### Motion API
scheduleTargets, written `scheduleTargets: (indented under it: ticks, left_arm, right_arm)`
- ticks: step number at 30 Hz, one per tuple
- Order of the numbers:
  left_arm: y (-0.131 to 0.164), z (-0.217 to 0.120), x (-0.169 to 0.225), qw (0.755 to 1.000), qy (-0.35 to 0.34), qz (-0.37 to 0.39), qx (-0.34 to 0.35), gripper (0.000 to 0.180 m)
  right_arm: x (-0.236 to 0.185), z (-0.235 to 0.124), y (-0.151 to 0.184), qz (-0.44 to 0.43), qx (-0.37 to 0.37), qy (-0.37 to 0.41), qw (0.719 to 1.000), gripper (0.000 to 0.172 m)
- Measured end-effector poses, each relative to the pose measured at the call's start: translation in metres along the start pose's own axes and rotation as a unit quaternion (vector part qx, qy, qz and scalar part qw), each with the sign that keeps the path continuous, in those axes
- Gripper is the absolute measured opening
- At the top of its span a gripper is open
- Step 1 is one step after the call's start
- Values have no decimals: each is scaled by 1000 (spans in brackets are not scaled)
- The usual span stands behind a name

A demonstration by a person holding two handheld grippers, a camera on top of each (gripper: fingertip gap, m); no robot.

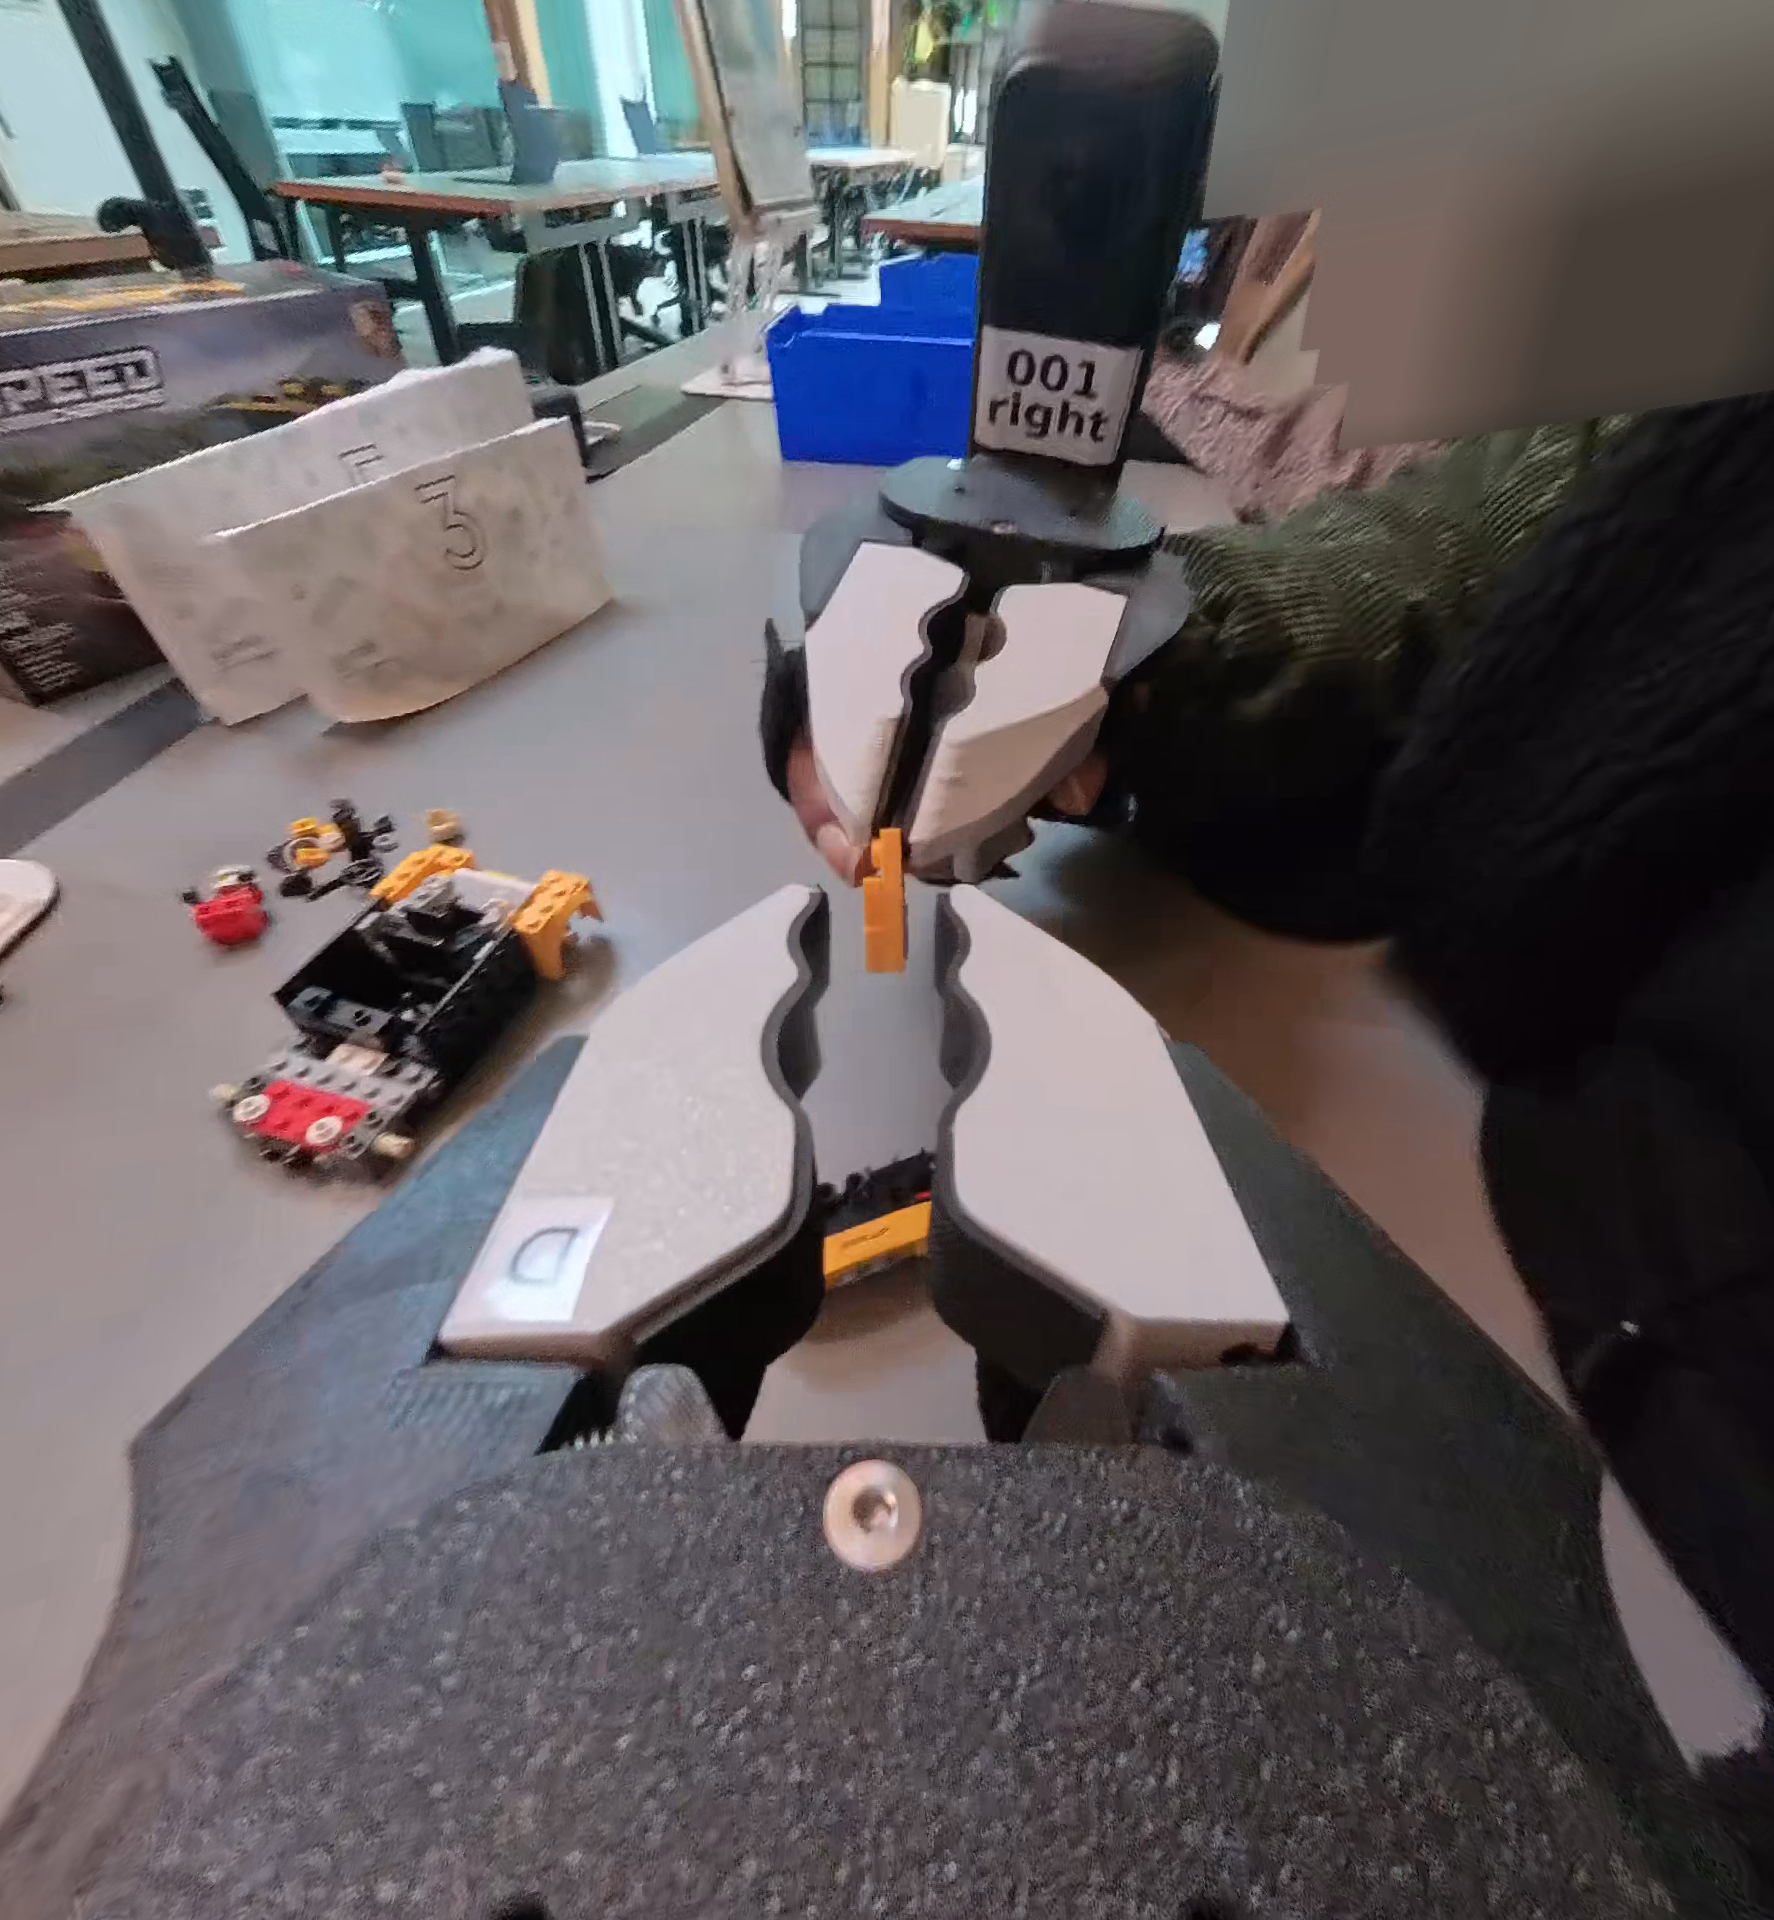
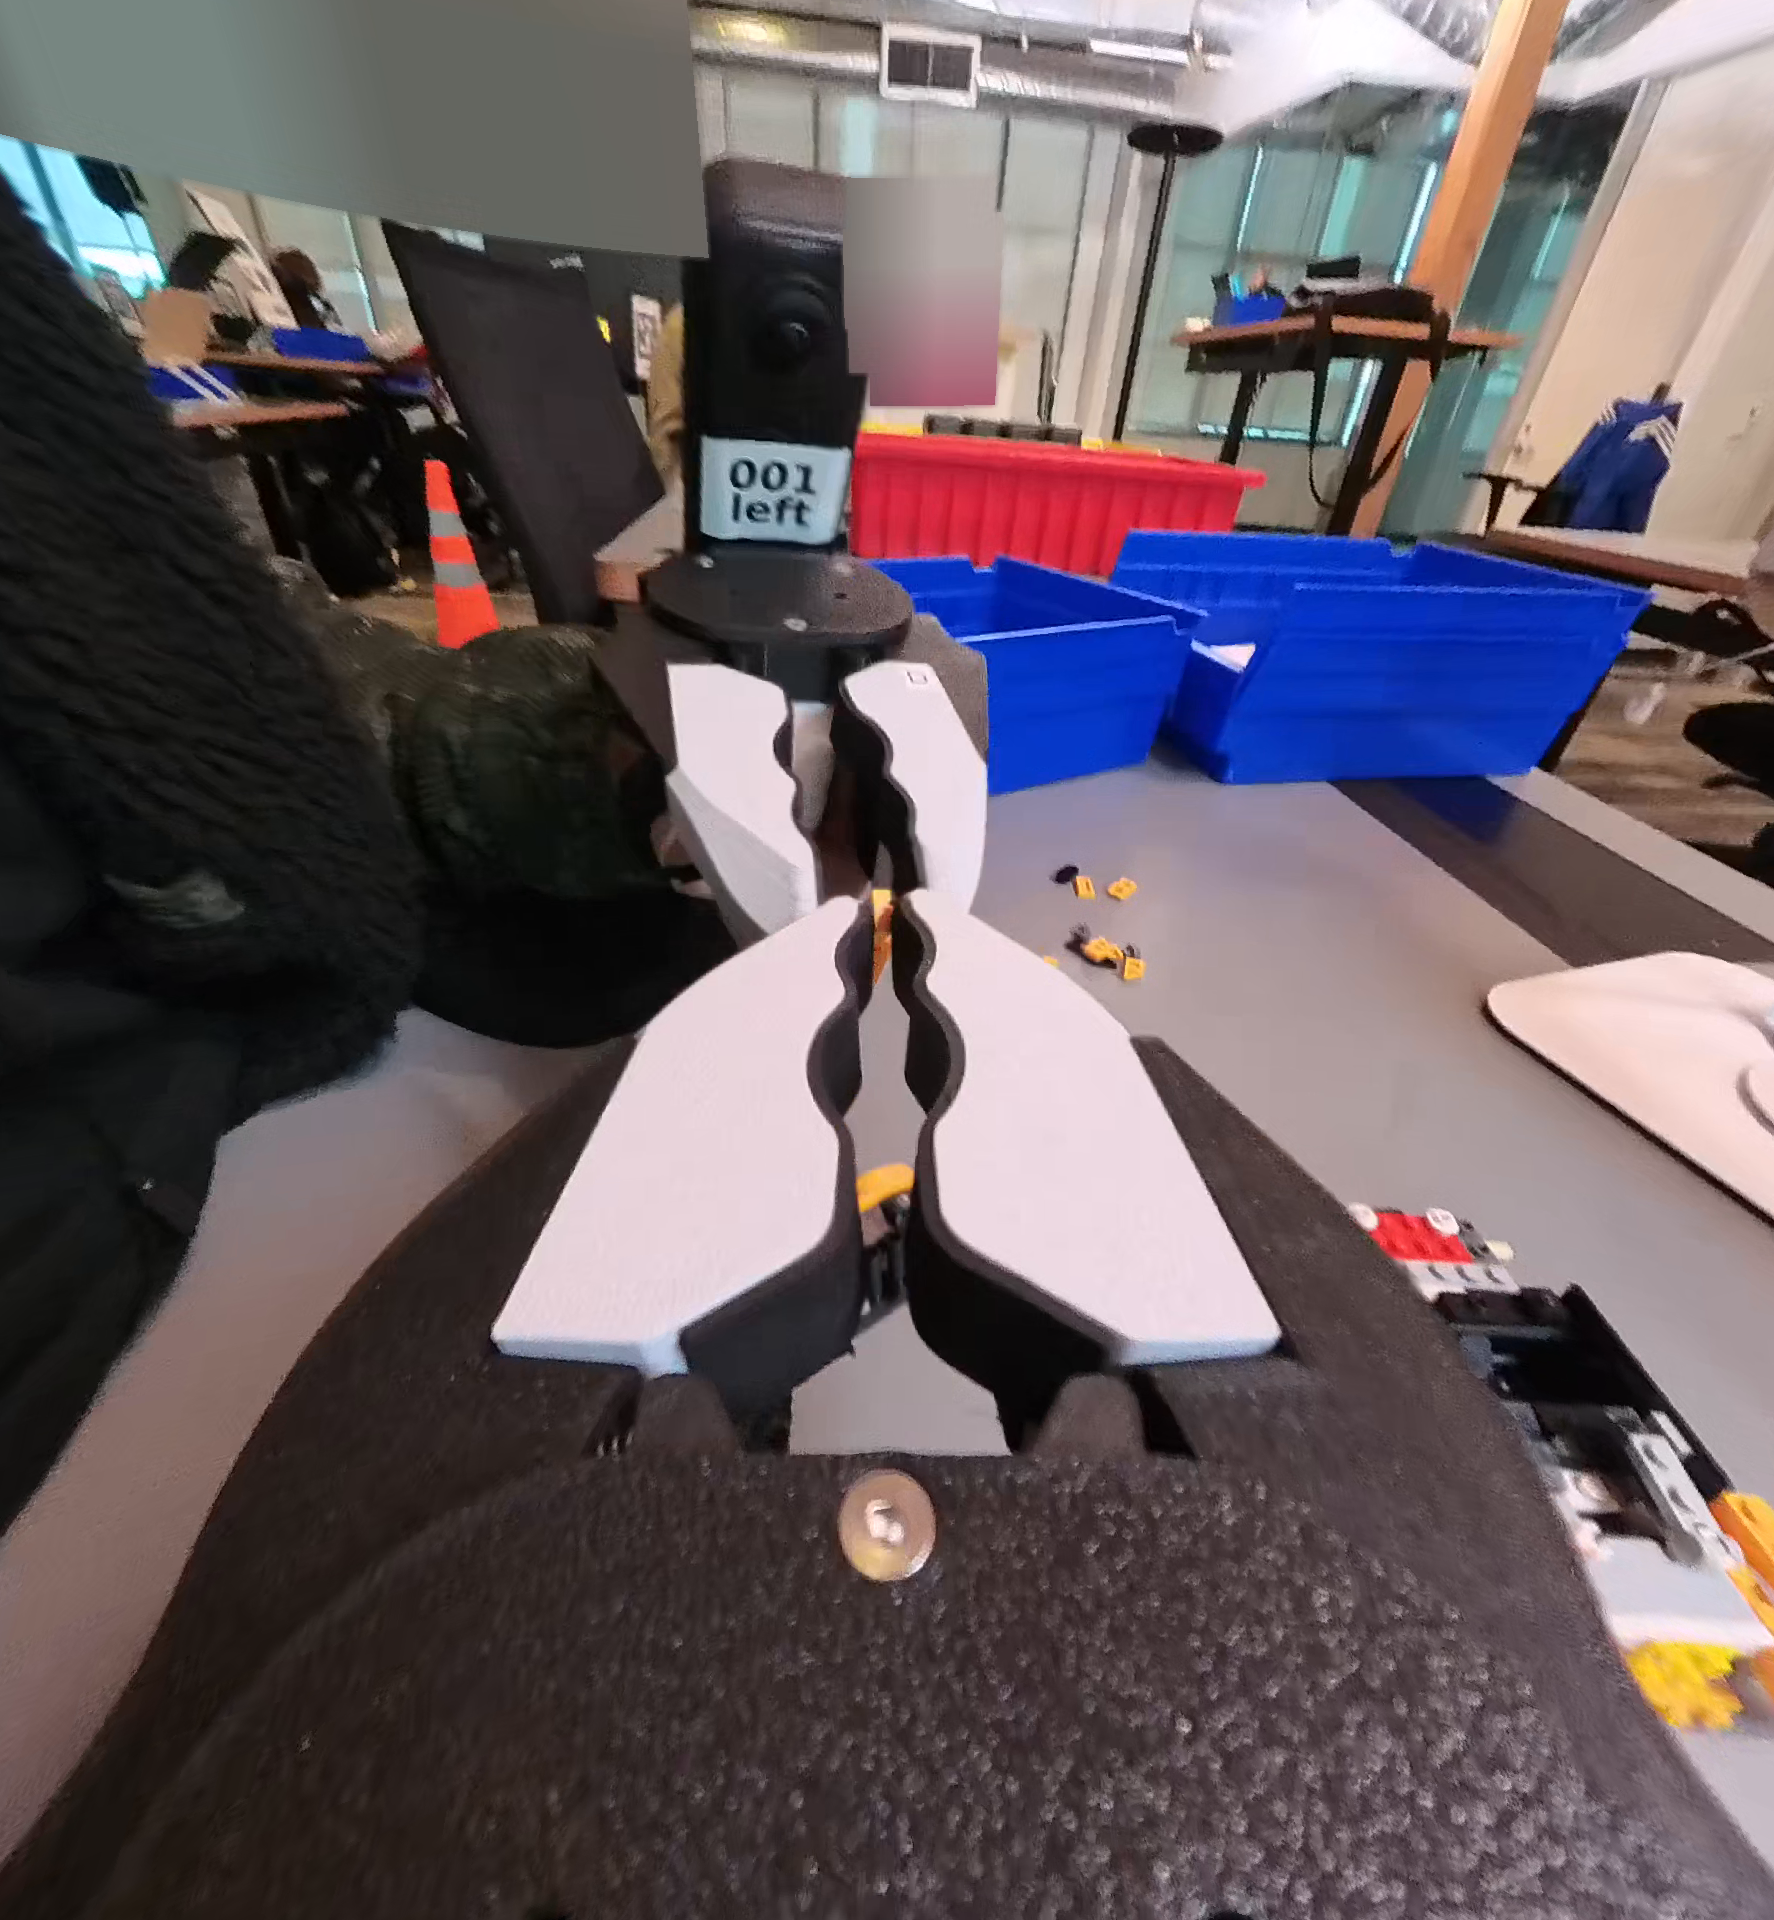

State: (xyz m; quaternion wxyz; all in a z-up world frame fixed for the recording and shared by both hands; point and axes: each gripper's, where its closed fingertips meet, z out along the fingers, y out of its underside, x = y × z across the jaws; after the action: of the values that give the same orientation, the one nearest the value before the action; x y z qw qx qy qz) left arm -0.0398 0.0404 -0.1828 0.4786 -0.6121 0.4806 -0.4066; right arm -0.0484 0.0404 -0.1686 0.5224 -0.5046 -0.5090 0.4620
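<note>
Orange plastic, a small flat building-brick piece (image 1: 884, 902), is hanging pinched by its upper end in my right tool (image 1: 888, 844), whose fingers are closing tight on it, while my left tool (image 1: 881, 906) is standing parted around its lower end with a gap showing on both sides. The half-built black, grey and orange brick car (image 1: 415, 966) is lying well apart on the grey table (image 1: 654, 623), so the piece is not yet on it.
</note>
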Motion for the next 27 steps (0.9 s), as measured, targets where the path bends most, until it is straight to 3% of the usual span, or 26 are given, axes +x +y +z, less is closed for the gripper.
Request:
scheduleTargets:
  ticks: [2,8,12,17,22,23,27]
  left_arm:
    - [0,2,2,1000,2,1,0,7]
    - [-16,2,-5,998,-42,-26,25,7]
    - [-15,3,1,994,-4,-110,22,7]
    - [-6,5,11,978,71,-196,3,9]
    - [-1,8,16,965,104,-242,-2,10]
    - [-1,8,10,968,88,-236,3,0]
    - [-13,4,6,979,65,-190,38,5]
  right_arm:
    - [-1,0,-5,6,16,-3,1000,3]
    - [7,-4,-21,85,68,5,994,3]
    - [4,-4,-21,-42,24,53,997,3]
    - [-10,-6,-14,-86,-18,15,996,2]
    - [-18,-8,-11,-65,-21,-26,997,2]
    - [-18,-8,-15,-49,-6,-33,998,1]
    - [-5,-14,-25,30,46,-28,998,2]
